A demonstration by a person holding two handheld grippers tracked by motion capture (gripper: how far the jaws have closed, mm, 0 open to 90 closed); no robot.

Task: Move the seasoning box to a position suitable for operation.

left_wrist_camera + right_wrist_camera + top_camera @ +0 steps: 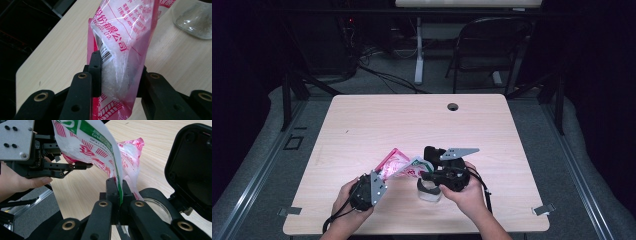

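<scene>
While the left gripper [377, 181] clamps its fingers part-way closed on the fat lower body of the bag [120, 47], the right gripper [117, 195] pinches its fingers fully together on the bag's thin top edge, probably to stretch it taut above the glass jar [430, 192]. All this sits near the surface's [422, 125] near edge; the far half offers open room.
</scene>
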